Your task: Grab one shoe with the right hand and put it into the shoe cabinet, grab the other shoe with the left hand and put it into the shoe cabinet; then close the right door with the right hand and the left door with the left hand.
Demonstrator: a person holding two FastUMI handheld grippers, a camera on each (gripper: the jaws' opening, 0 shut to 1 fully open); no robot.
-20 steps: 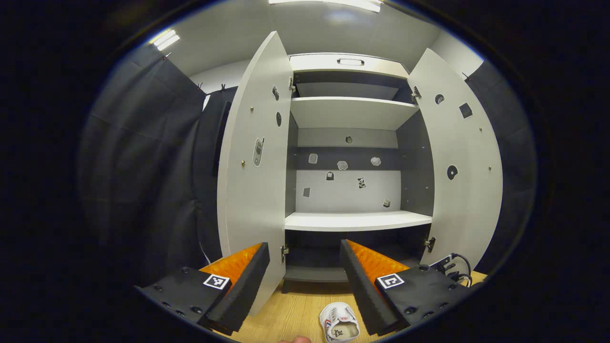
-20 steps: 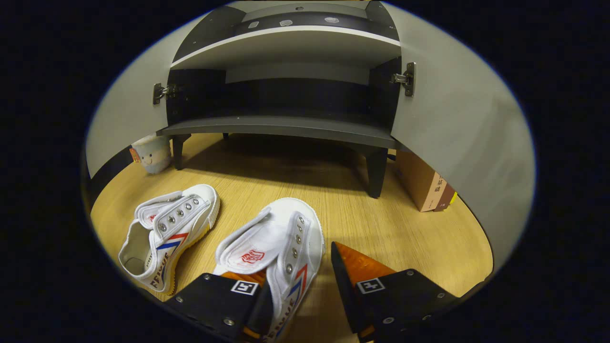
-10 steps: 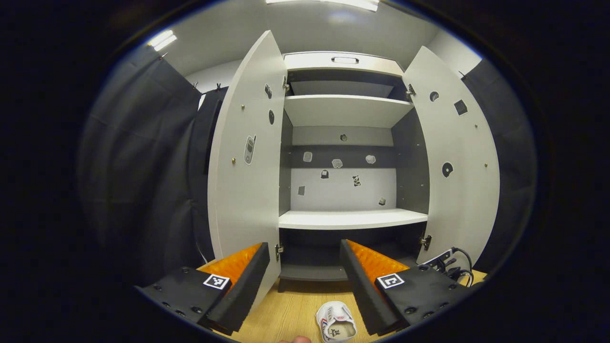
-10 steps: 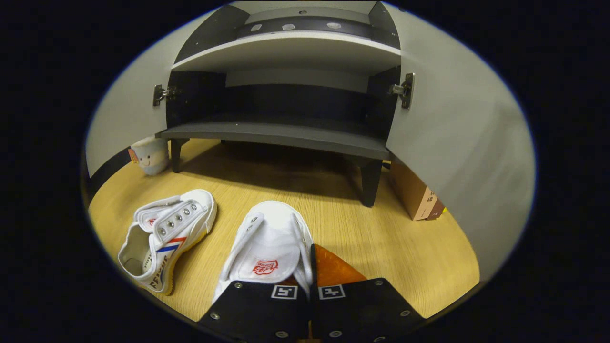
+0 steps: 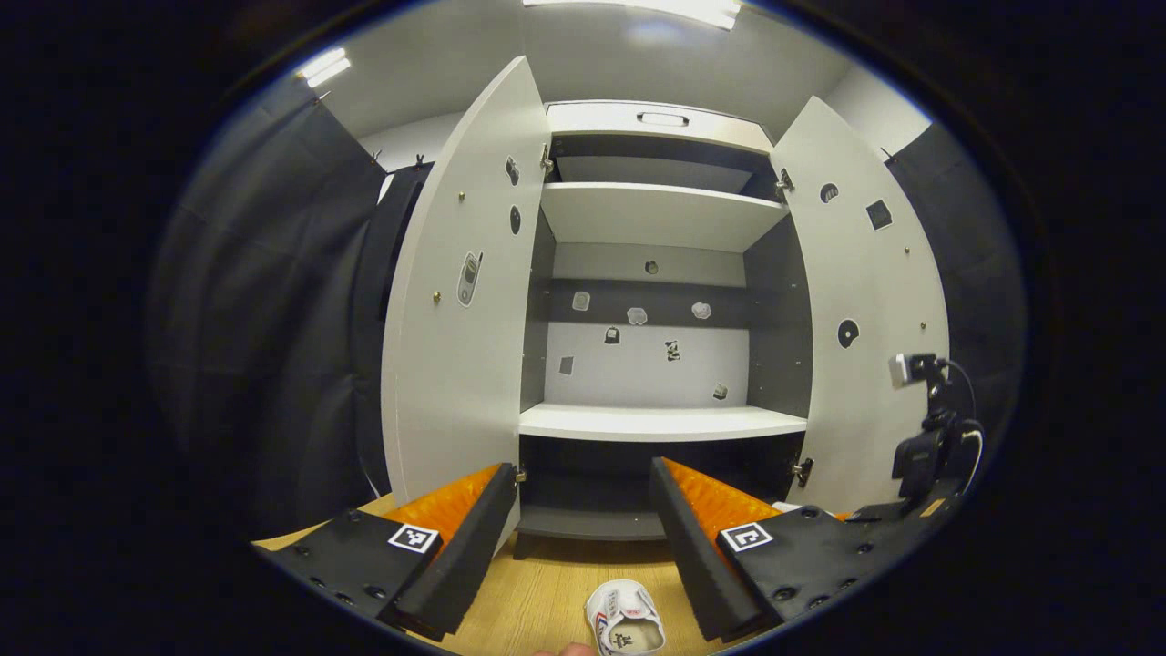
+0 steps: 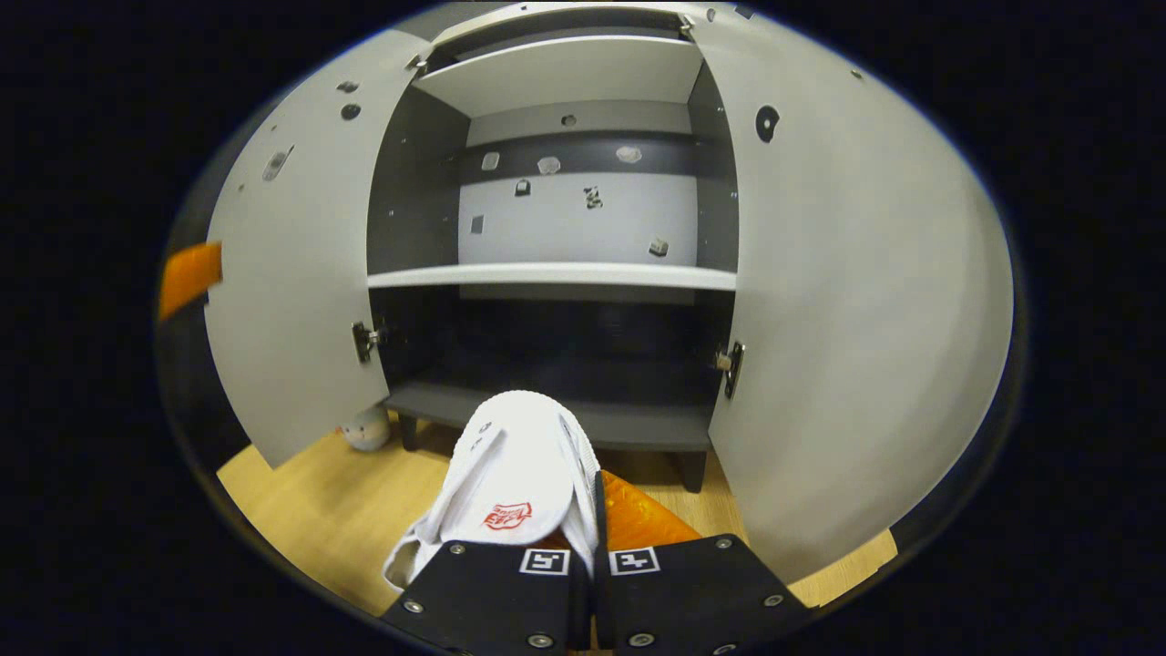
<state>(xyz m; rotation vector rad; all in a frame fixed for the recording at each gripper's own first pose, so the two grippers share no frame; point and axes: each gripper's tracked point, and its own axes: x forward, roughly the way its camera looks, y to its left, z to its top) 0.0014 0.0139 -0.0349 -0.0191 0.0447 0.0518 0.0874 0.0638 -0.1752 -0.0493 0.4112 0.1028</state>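
Shoe, white with a red mark on its tongue, is clamped between the two fingers of the right tool, which press on its side wall; it hangs above the wooden floor, toe towards the bottom shelf of the shoe cabinet. Both cabinet doors stand wide open. A small plush toy sits on the floor by the left door.

The left tool is held with its fingers spread wide and nothing between them. Below it the other shoe lies on the floor in front of the cabinet. By the right door a small camera on a stand shows.
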